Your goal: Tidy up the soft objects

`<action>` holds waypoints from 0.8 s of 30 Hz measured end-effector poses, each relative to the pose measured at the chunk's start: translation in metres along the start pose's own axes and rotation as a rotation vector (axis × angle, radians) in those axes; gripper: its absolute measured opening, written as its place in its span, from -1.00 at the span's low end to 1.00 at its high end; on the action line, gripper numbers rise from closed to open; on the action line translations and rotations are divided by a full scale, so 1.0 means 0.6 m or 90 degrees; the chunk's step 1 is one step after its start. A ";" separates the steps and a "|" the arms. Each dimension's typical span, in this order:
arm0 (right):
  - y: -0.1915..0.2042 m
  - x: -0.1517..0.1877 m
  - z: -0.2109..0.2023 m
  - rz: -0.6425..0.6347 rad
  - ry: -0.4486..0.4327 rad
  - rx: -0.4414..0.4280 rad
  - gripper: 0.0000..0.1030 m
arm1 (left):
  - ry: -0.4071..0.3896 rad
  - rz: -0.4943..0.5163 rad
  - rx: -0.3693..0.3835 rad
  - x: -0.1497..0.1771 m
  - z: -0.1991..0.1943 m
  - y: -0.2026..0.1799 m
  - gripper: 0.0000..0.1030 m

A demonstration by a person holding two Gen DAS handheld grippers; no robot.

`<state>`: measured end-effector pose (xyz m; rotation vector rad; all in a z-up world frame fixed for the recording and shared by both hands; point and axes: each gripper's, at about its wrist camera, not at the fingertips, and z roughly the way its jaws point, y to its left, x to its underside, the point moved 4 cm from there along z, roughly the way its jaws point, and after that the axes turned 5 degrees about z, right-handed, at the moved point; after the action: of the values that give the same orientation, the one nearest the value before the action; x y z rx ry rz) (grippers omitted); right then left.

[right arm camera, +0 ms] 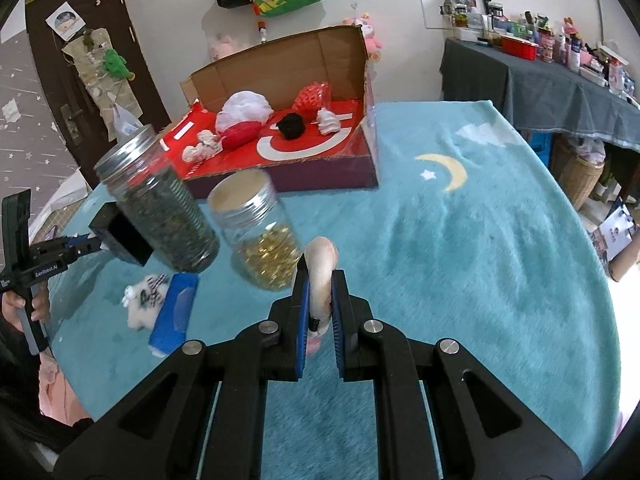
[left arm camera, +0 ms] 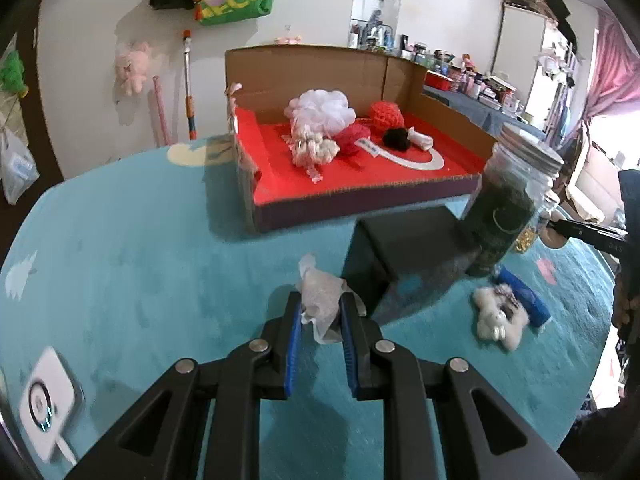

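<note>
My left gripper (left arm camera: 320, 308) is shut on a crumpled white mesh pouch (left arm camera: 320, 300), held above the teal blanket. My right gripper (right arm camera: 320, 284) is shut on a pale pink soft ring-shaped object (right arm camera: 322, 264). An open cardboard box (left arm camera: 360, 184) with a red floor holds several soft things: a white mesh puff (left arm camera: 324, 108), red knitted pieces (left arm camera: 386, 114), a black pompom (left arm camera: 396, 138). The box also shows in the right wrist view (right arm camera: 288, 168). A small white plush bear (left arm camera: 498, 318) lies on the blanket, also in the right wrist view (right arm camera: 144, 300).
A jar of dark green contents (left arm camera: 504, 216) and a jar of yellow beads (right arm camera: 260, 236) stand on the blanket. A black block (left arm camera: 400, 252) and a blue box (right arm camera: 176, 312) lie near them. A white device (left arm camera: 46, 400) lies front left. A cluttered side table (right arm camera: 540, 80) stands right.
</note>
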<state>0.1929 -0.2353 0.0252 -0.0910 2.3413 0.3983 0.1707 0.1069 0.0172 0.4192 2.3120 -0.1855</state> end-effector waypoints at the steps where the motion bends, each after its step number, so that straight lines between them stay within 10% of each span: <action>1: -0.001 -0.004 0.002 -0.002 0.002 0.001 -0.81 | -0.001 0.005 0.002 -0.005 0.001 0.002 -0.63; 24: 0.030 -0.143 0.041 -0.056 0.008 -0.094 -0.81 | -0.010 0.065 0.100 -0.137 0.028 0.007 -0.62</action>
<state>0.2680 -0.2150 0.0725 -0.2663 2.3083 0.5270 0.2371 0.0866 0.0647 0.6117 2.2617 -0.3195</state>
